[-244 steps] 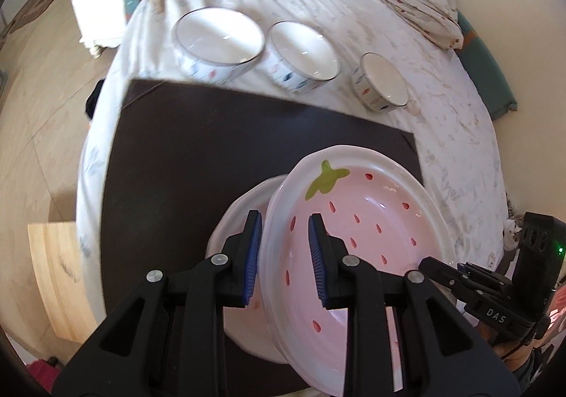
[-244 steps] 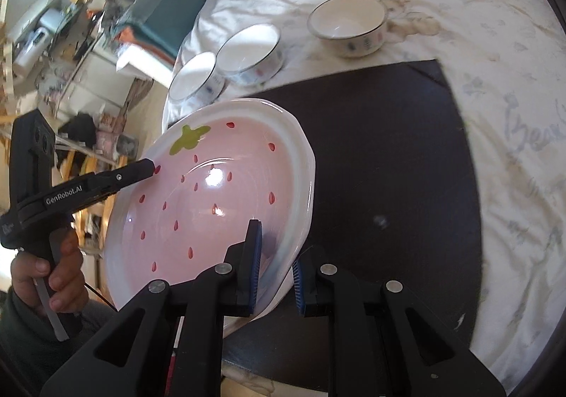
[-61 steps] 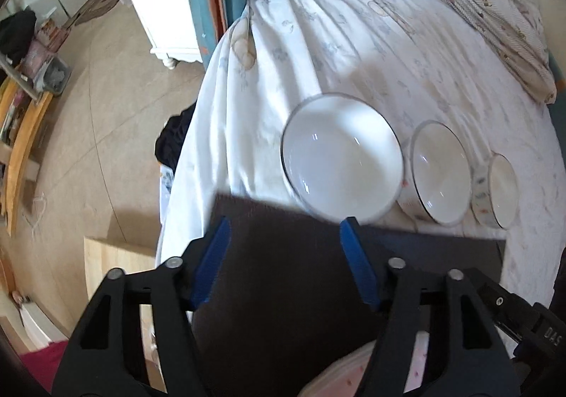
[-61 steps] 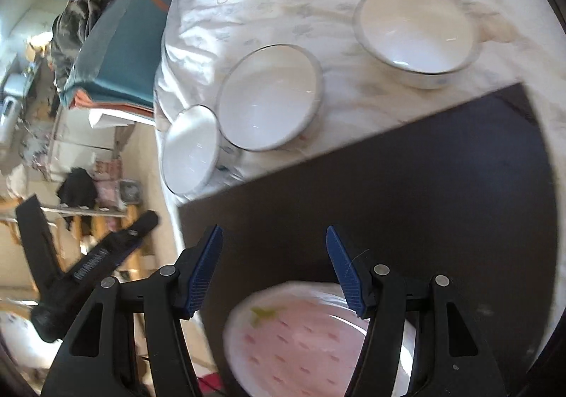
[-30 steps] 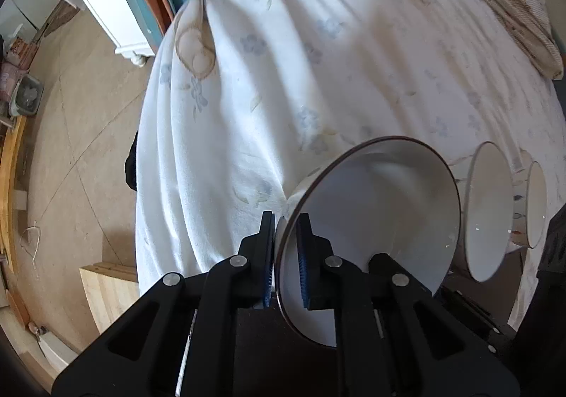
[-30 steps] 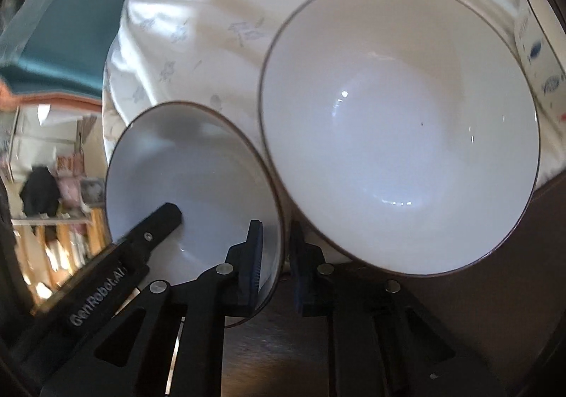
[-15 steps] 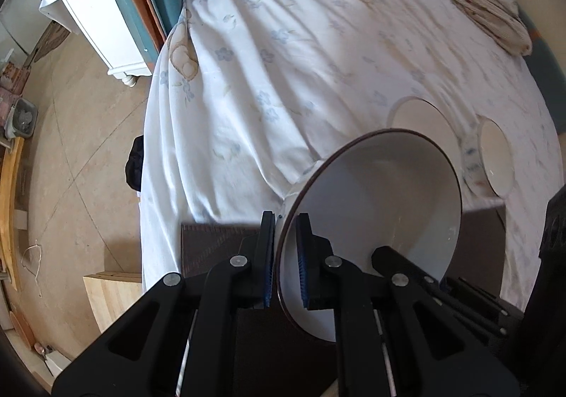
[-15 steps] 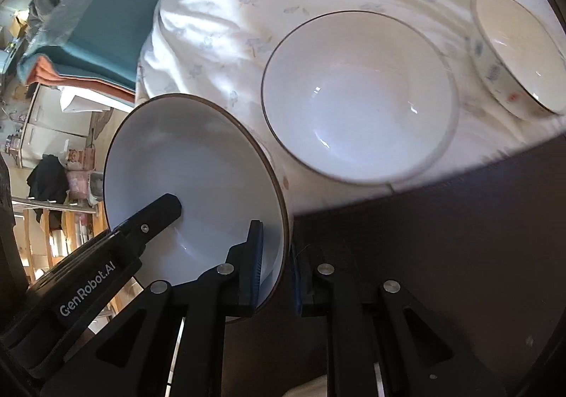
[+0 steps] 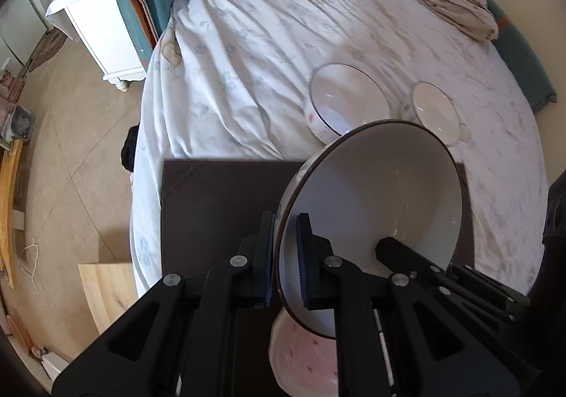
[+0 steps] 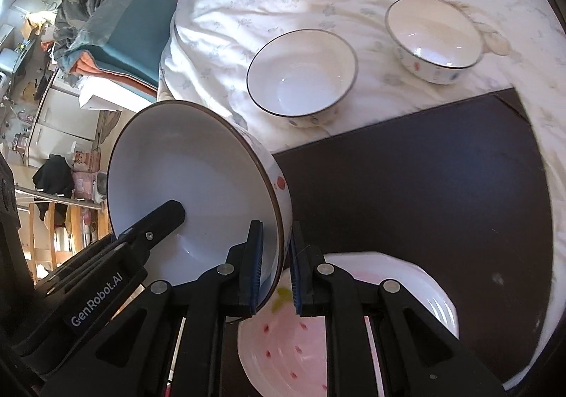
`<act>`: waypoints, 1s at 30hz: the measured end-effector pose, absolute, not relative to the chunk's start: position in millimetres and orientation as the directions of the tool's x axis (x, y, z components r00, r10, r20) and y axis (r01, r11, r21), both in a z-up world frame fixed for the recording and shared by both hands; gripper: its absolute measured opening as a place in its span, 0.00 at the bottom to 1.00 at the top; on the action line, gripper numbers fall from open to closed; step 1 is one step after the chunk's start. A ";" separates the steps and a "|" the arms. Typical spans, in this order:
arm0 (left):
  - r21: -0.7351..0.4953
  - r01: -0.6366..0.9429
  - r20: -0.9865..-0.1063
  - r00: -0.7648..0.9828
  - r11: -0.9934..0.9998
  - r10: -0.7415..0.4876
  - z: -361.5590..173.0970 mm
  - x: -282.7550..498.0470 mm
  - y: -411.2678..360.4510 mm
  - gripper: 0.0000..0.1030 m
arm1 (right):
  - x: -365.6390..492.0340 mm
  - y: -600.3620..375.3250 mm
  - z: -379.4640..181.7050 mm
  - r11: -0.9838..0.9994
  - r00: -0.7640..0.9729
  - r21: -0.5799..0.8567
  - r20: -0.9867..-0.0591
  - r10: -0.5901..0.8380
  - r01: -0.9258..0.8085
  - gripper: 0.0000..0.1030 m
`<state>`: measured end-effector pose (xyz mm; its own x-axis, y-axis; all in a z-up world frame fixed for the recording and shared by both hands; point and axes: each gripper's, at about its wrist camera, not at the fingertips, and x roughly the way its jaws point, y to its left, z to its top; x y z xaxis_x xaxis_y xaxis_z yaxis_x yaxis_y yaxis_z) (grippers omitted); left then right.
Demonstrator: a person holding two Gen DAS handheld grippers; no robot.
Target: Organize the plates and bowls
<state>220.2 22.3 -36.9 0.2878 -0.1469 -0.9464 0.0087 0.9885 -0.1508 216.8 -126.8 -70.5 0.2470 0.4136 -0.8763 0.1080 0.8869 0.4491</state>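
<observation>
Clamping opposite rims of the large white ceramic bowl (image 9: 382,191), left hand-held gripper (image 9: 286,255) and right hand-held gripper (image 10: 275,268) hold it over the pink strawberry-patterned plates (image 10: 353,326) stacked at the dark mat's (image 10: 424,177) near edge; two smaller white bowls (image 10: 302,73) wait on the bed.

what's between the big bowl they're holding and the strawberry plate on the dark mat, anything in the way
Nothing visible. The large bowl is pinched at opposite rims by the left gripper and right gripper, tilted above the strawberry plate on the dark mat. The two smaller bowls sit on the sheet, off the mat.
</observation>
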 end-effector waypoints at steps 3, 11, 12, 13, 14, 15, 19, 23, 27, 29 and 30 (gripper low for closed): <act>-0.153 0.037 -0.947 0.281 0.988 -0.157 -30.3 198.4 13.3 0.09 | 197.2 -134.7 -60.7 0.891 0.262 0.445 -0.873 0.411 0.086 0.15; -0.183 0.069 -0.940 0.280 0.981 -0.195 -19.0 143.9 -6.6 0.09 | 144.6 -159.8 -49.4 0.890 0.266 0.453 -0.866 0.424 0.055 0.15; -0.193 0.071 -0.938 0.279 0.979 -0.205 -18.3 137.7 -8.0 0.09 | 138.4 -162.1 -47.8 0.892 0.265 0.450 -0.866 0.423 0.048 0.15; -0.197 0.073 -0.937 0.279 0.978 -0.210 -17.8 132.5 -9.2 0.08 | 132.8 -164.4 -46.4 0.893 0.266 0.448 -0.867 0.422 0.043 0.15; -0.198 0.078 -0.935 0.283 0.977 -0.212 -16.9 127.0 -11.1 0.08 | 126.0 -167.2 -45.3 0.894 0.266 0.446 -0.867 0.421 0.039 0.15; -0.198 0.081 -0.934 0.286 0.977 -0.213 -16.6 119.9 -12.5 0.08 | 120.6 -169.0 -44.8 0.896 0.264 0.444 -0.868 0.420 0.035 0.15; -0.219 0.084 -0.930 0.282 0.972 -0.234 -21.2 100.5 -16.1 0.08 | 102.9 -172.7 -44.0 0.903 0.250 0.429 -0.875 0.414 0.007 0.15; -0.216 0.106 -0.934 0.268 0.971 -0.237 -33.4 89.0 -25.5 0.09 | 87.2 -180.4 -48.2 0.911 0.240 0.413 -0.884 0.402 -0.003 0.15; -0.217 0.120 -0.939 0.245 0.969 -0.240 -48.1 85.4 -32.6 0.09 | 79.8 -188.9 -60.6 0.910 0.232 0.414 -0.887 0.399 0.019 0.15; -0.219 0.117 -0.946 0.219 0.969 -0.240 -57.5 86.2 -34.1 0.09 | 77.6 -190.8 -68.4 0.910 0.222 0.413 -0.891 0.397 0.029 0.15; -0.215 0.119 -0.949 0.211 0.969 -0.236 -61.0 86.0 -34.8 0.09 | 76.7 -191.1 -73.9 0.912 0.212 0.409 -0.894 0.394 0.033 0.15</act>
<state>86.0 -34.8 -61.0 0.2111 -0.2360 -0.9485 0.1189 0.9694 -0.2147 76.7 -191.1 -73.9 0.2120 0.3936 -0.8945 0.0328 0.9119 0.4091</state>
